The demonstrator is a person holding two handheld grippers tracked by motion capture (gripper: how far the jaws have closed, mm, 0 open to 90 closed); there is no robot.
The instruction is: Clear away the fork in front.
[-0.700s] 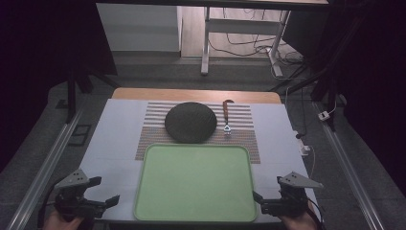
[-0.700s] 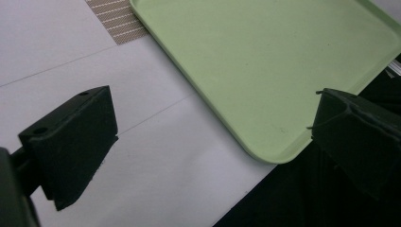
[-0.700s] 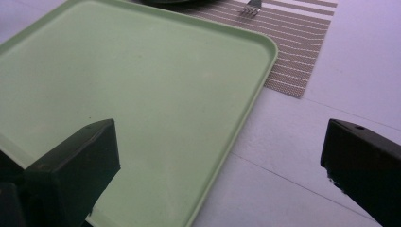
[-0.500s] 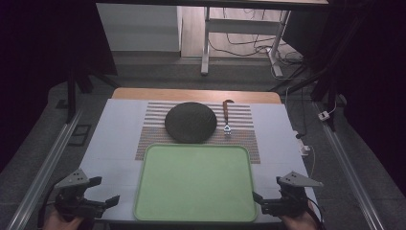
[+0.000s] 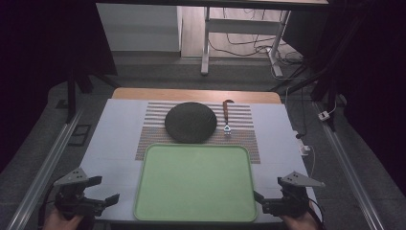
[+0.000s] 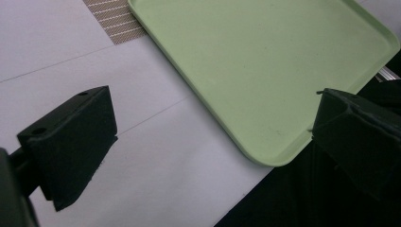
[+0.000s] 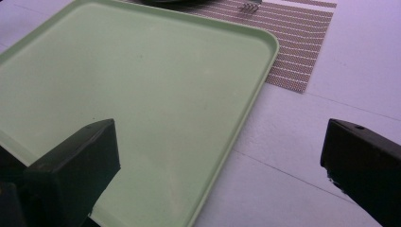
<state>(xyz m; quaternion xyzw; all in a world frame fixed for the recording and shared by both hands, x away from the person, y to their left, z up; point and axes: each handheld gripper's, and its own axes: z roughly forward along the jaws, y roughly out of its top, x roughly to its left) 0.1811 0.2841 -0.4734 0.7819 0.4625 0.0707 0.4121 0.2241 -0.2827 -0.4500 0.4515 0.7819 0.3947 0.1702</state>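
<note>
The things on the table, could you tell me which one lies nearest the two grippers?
The green tray. It sits between the left gripper and right gripper, while the black plate and fork lie farther back on the striped mat.

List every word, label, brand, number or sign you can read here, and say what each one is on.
None: no readable text on the green tray, the dark round plate, the fork, the striped placemat or the white table.
</note>
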